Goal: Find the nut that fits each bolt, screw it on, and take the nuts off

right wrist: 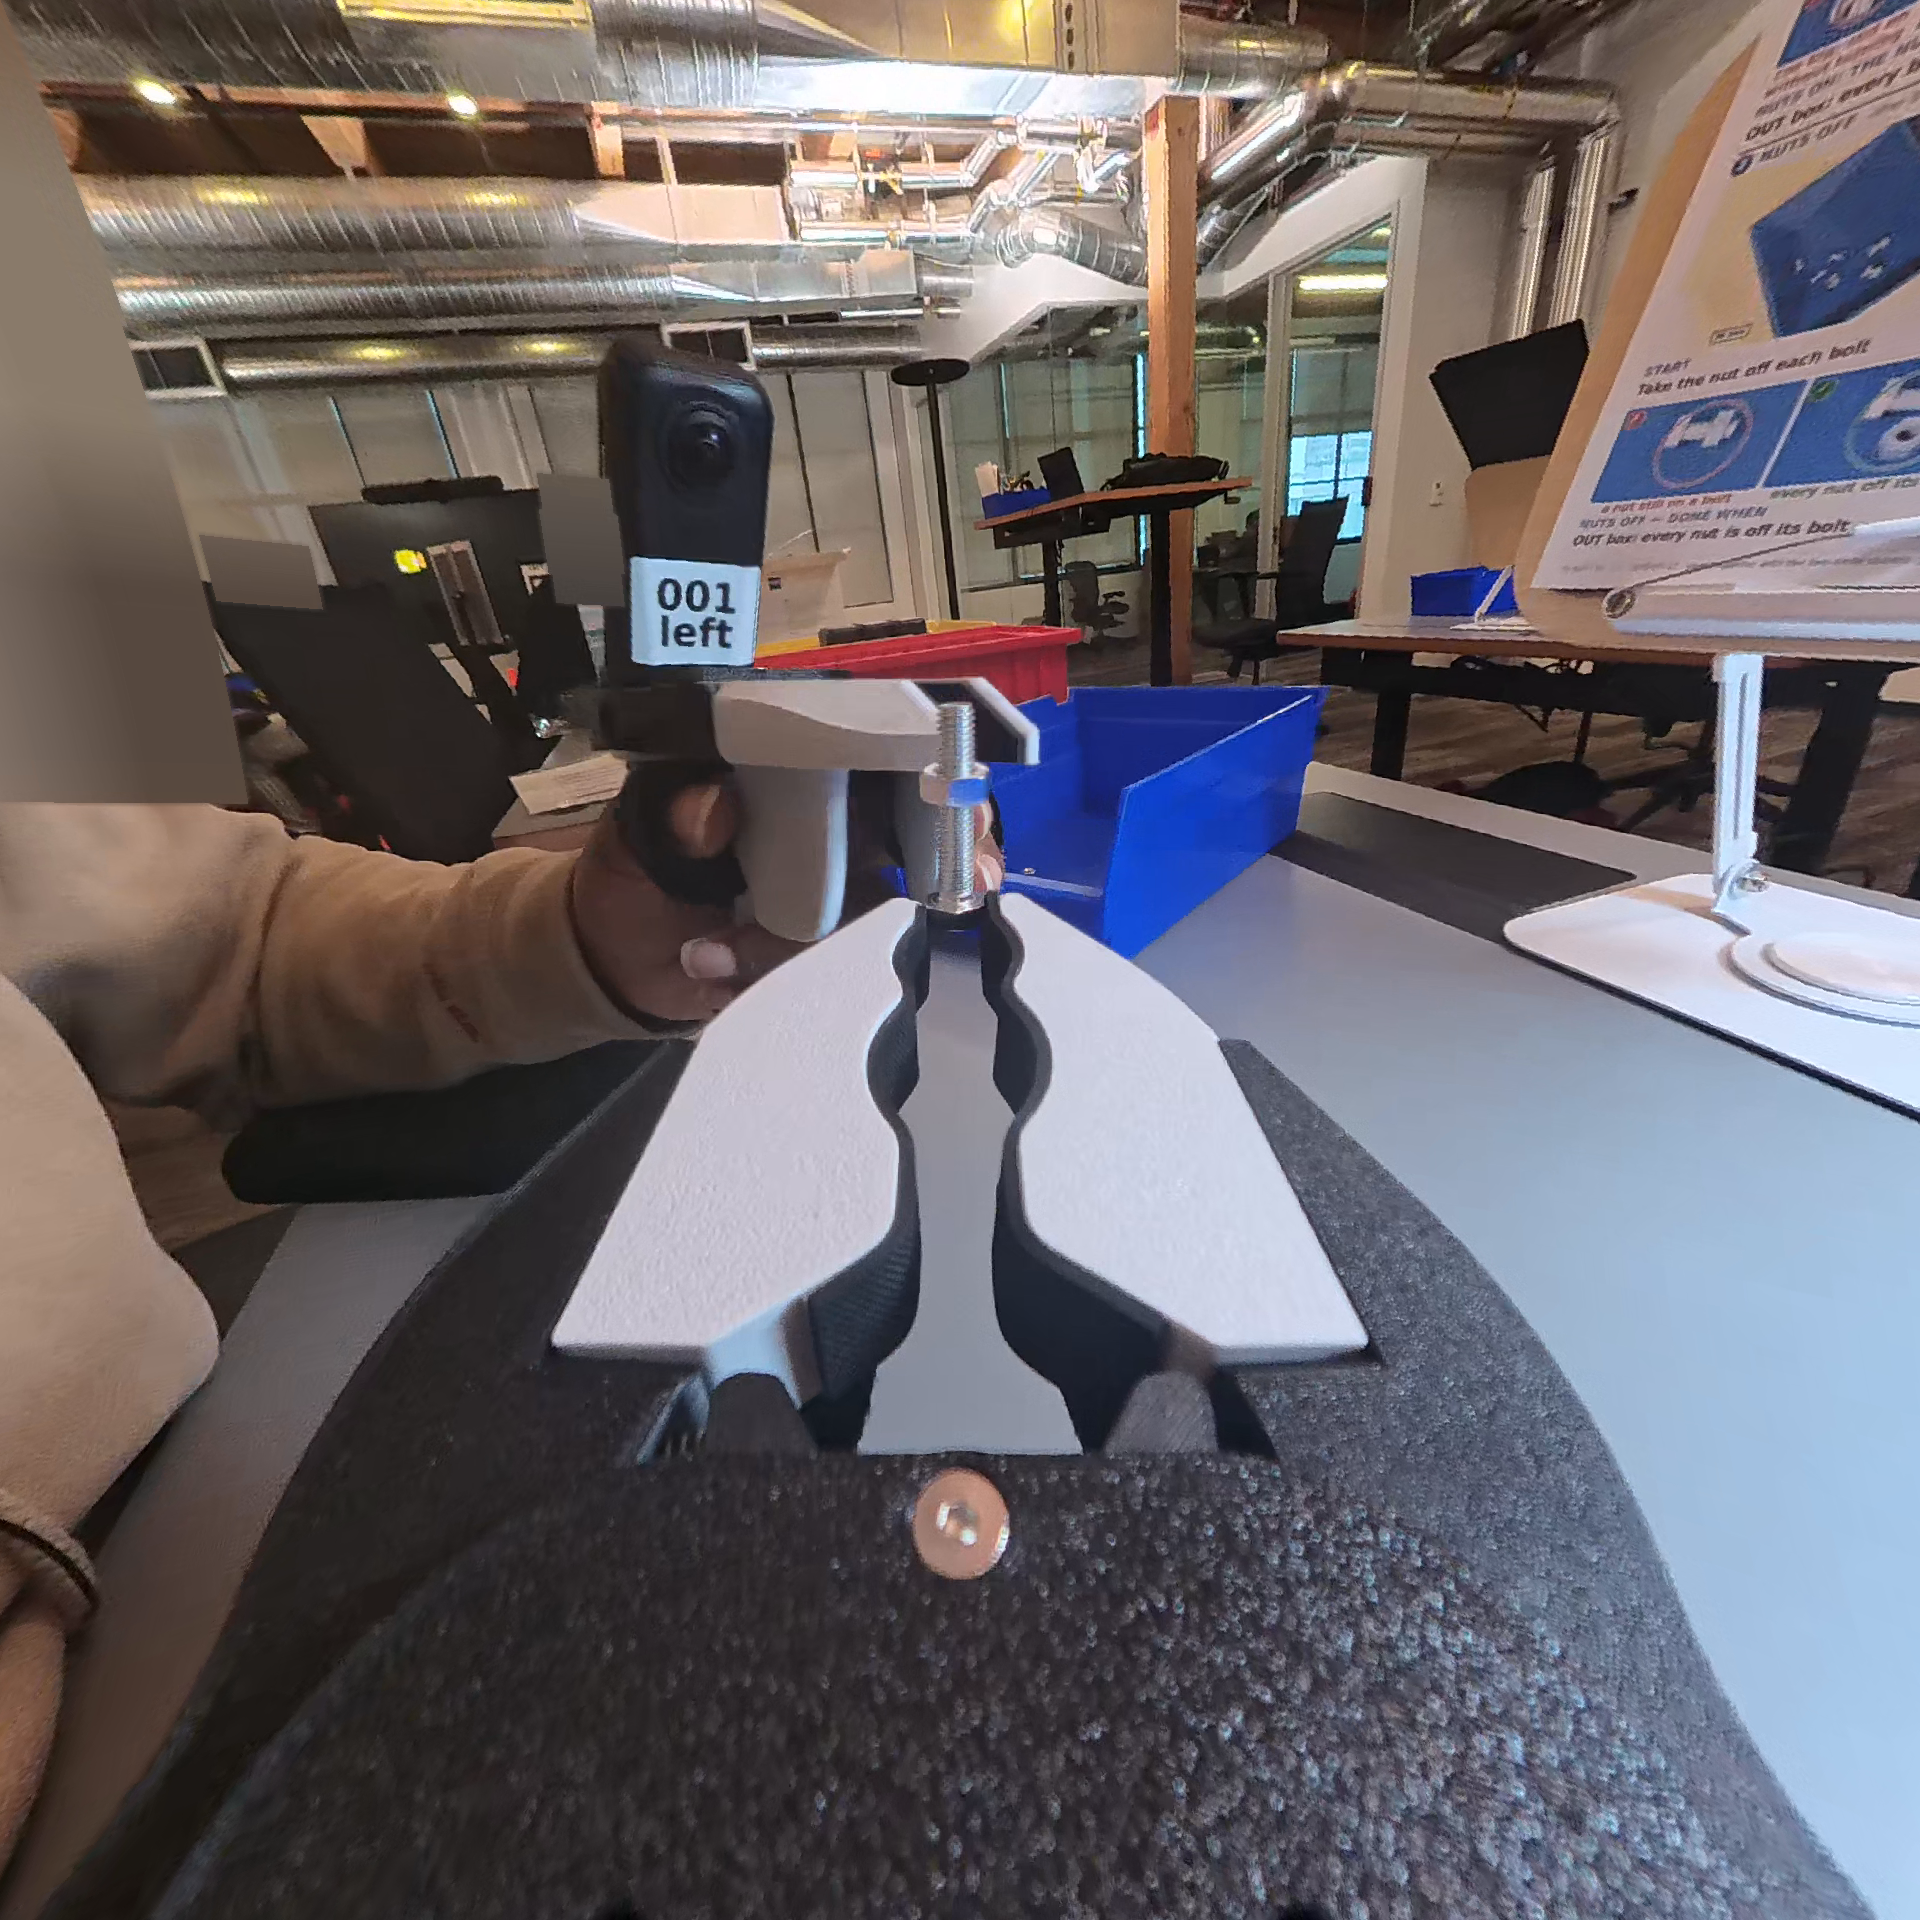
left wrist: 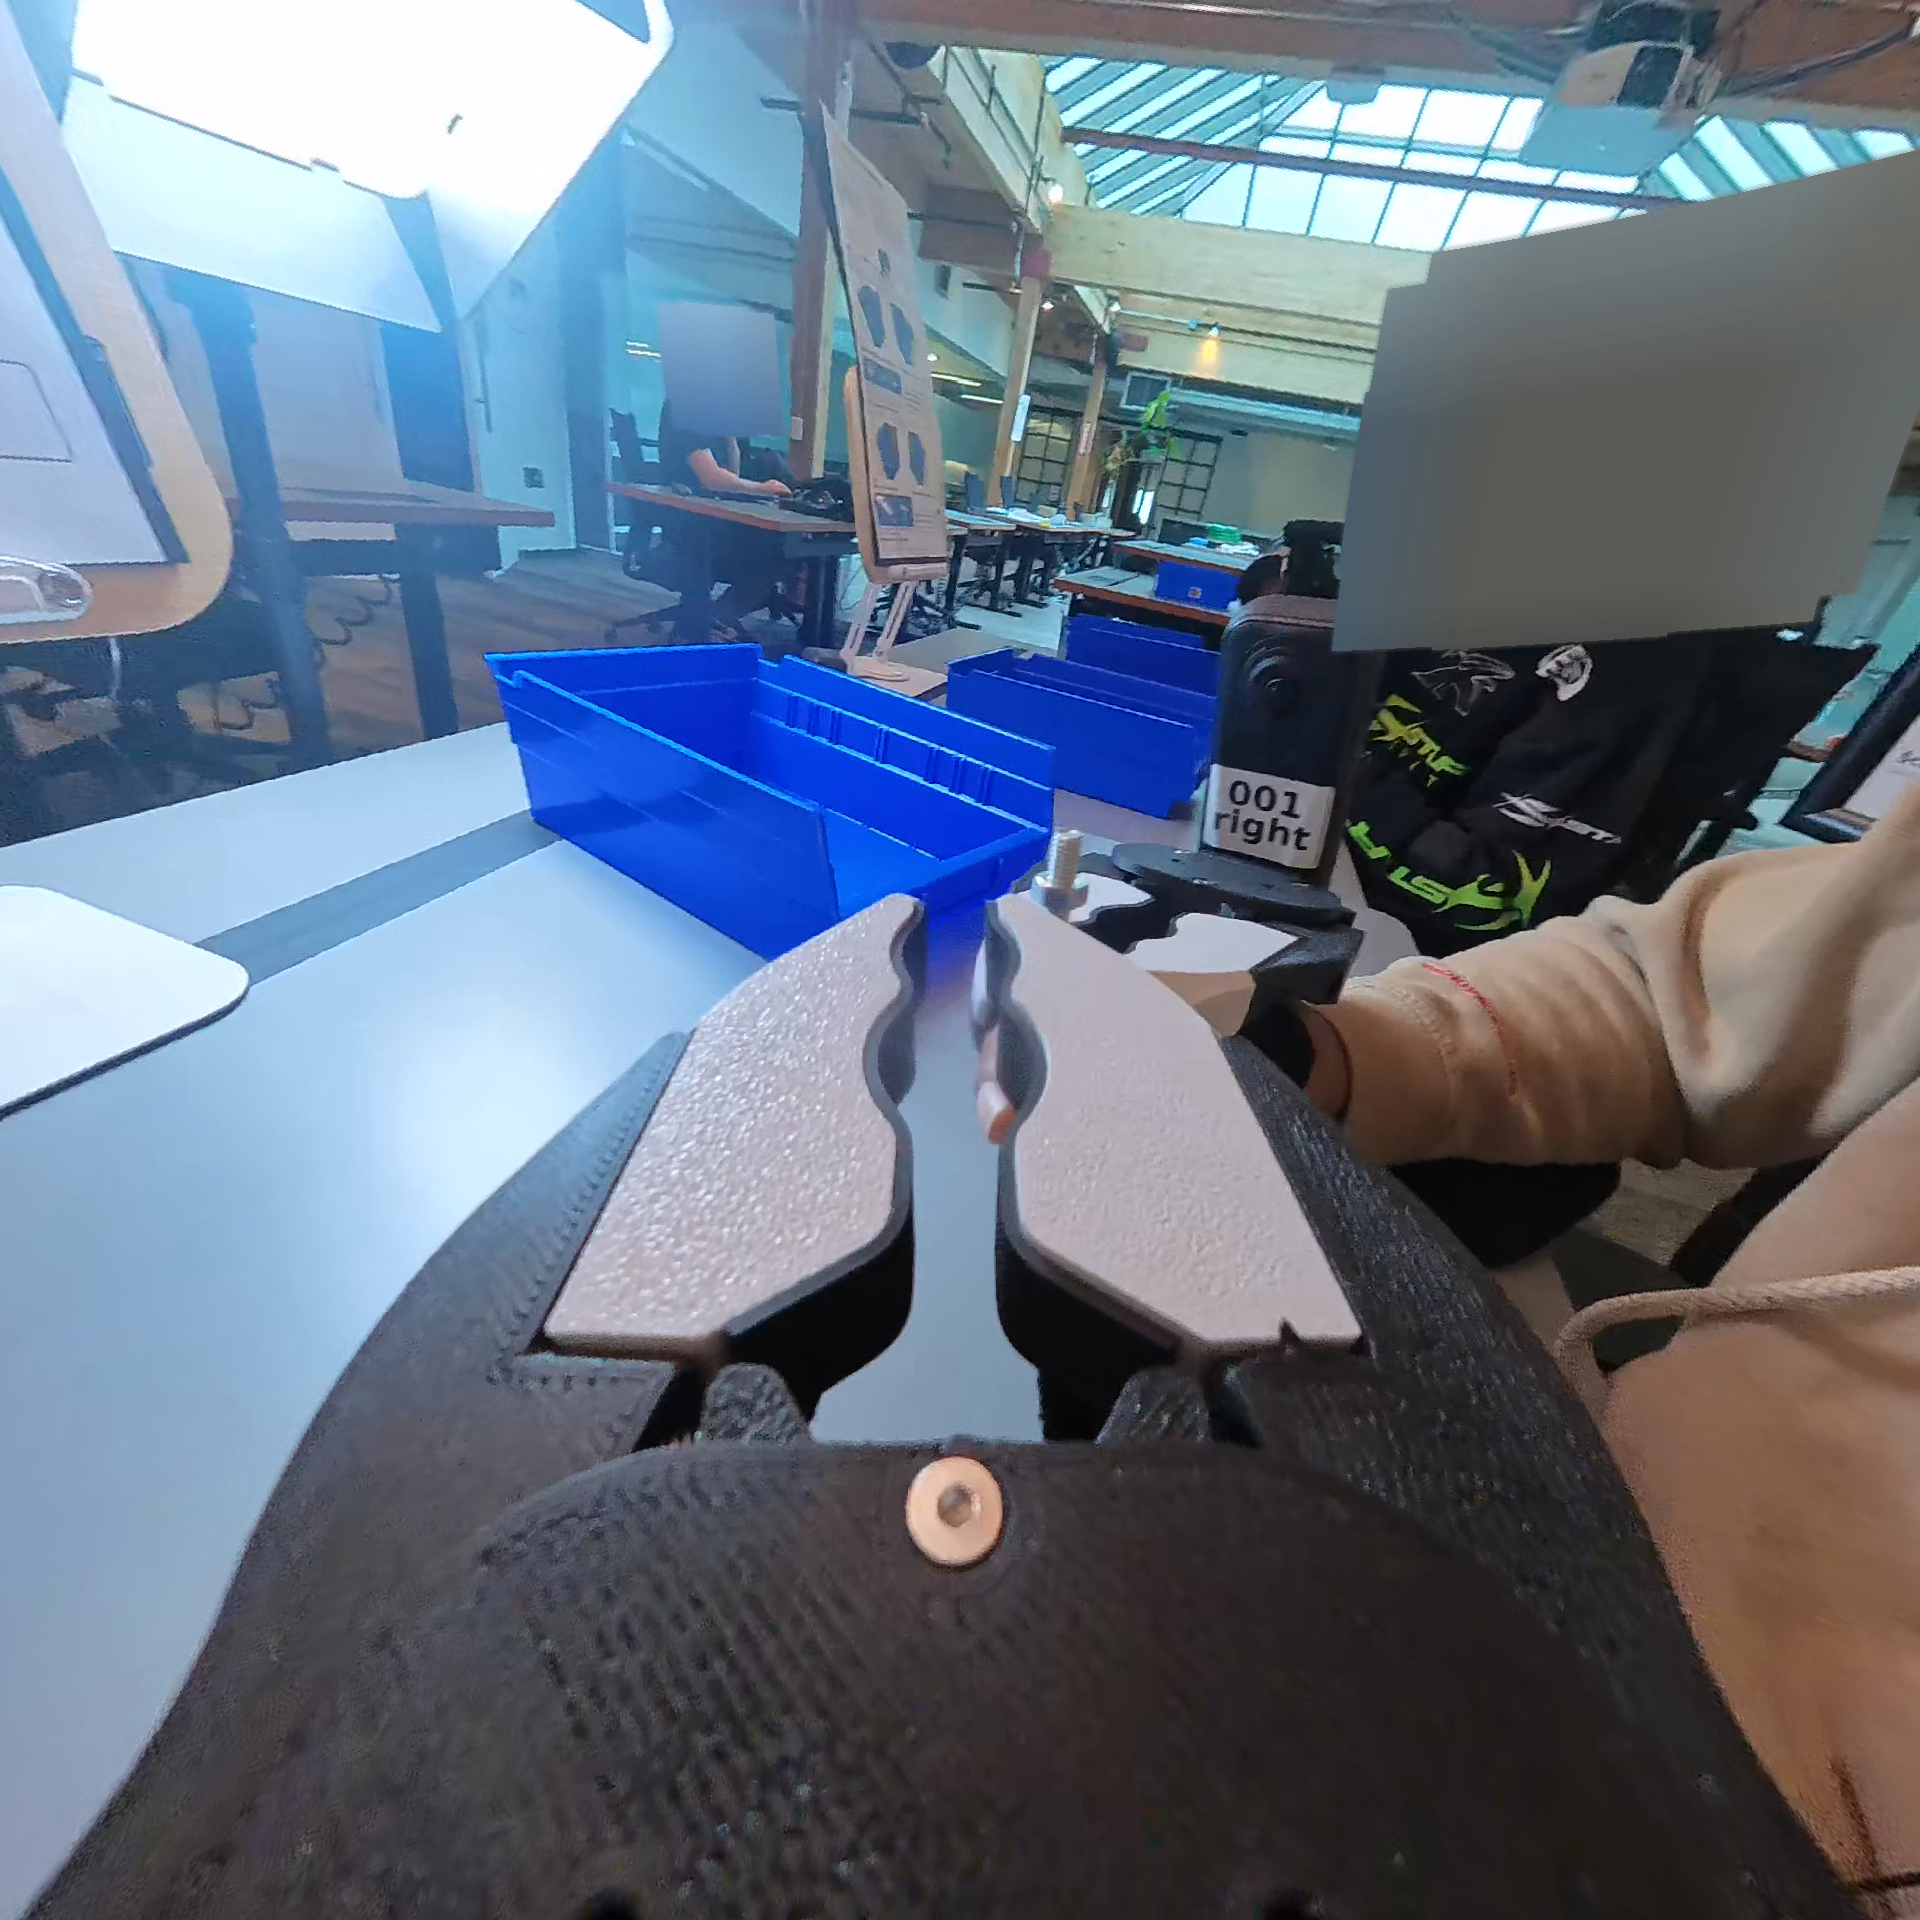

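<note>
Right gripper (right wrist: 951, 925) tips pinch the bolt (right wrist: 958, 810) head, holding it upright above the desk (right wrist: 1455, 1091) edge near the blue bin (right wrist: 1164, 810), probably steadying it so the left gripper (left wrist: 951, 925), barely parted, empty, can turn the nut (right wrist: 954, 788).

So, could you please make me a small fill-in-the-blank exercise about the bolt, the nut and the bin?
1. The nut is threaded on the ___.
2. The bolt stands upright, held by its lower end in the ___ tongs.
3. The bin behind the bolt is ___ in colour.
Missing words: bolt, right, blue.
</note>
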